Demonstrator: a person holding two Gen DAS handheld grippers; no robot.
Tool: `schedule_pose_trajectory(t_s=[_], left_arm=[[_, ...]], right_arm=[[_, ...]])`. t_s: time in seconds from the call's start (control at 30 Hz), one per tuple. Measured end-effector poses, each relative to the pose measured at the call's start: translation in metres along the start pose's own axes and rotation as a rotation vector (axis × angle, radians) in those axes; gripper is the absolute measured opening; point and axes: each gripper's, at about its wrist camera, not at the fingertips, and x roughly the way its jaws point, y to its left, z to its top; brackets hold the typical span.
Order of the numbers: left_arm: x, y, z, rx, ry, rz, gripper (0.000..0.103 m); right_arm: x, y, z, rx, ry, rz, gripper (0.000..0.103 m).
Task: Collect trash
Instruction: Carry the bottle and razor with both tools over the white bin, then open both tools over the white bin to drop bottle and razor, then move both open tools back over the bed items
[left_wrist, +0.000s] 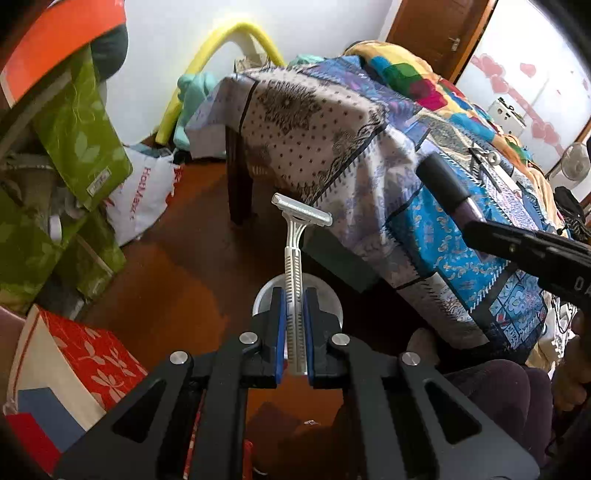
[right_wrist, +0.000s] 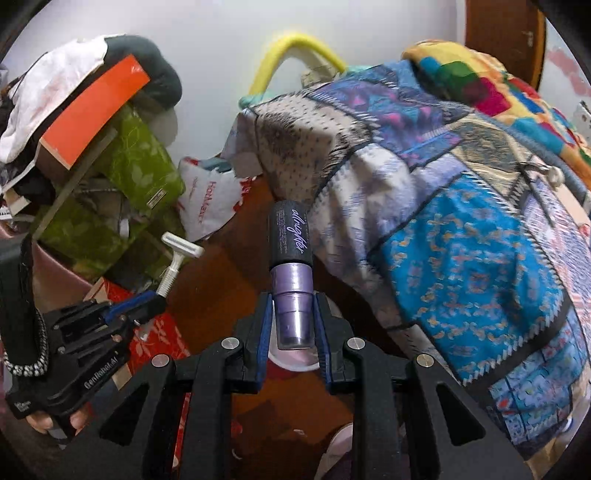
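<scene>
While both tools hang over the brown floor (left_wrist: 192, 258) beside the corner of the quilt-covered bed (left_wrist: 406, 206), each one has its piece of trash in hand. The left gripper (left_wrist: 294, 332) is closed on a disposable razor (left_wrist: 294, 266), pads pinching the lower handle, the blade head standing clear above the fingertips. It looks light and stiff, thin plastic; the ribbed handle gives good purchase, and that is the place to hold it, away from the blade edge. The right gripper (right_wrist: 293, 325) is clamped on a small spray bottle (right_wrist: 291, 269), purple body between the pads, black cap pointing away. Its smooth round side could twist or slide in the jaws, so a firm squeeze at mid-body suits it better than the cap, which might pull off. A pale round rim (left_wrist: 332, 295) shows just behind the left fingers, possibly a bin, though too little of it shows to be sure
</scene>
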Motion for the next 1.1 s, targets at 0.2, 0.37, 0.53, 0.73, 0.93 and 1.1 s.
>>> schedule_pose_trajectory(t_s=[0.2, 0.37, 0.53, 0.73, 0.93, 1.1], left_arm=[[0.015, -0.001, 0.008, -0.008, 0.026, -0.022, 0.008], [0.027, -0.015, 0.018, 0.024, 0.033, -0.055, 0.008], [0.042, -0.028, 0.026, 0.05, 0.051, -0.011, 0.036], [0.039, -0.028, 0.021, 0.036, 0.057, -0.019, 0.039], [0.005, -0.032, 0.017, 0.037, 0.004, -0.022, 0.039], [-0.037, -0.044, 0.016, 0.06, -0.077, -0.015, 0.039]], right_arm=[[0.02, 0.004, 0.008, 0.018, 0.053, 0.045, 0.047], [0.022, -0.007, 0.008, 0.032, 0.057, 0.004, 0.047], [0.015, -0.017, 0.007, 0.044, 0.055, -0.024, 0.047], [0.002, -0.02, 0.003, 0.028, 0.038, -0.054, 0.047], [-0.019, -0.018, -0.004, 0.01, 0.006, -0.062, 0.047], [-0.043, -0.016, -0.011, -0.003, -0.041, -0.069, 0.047]])
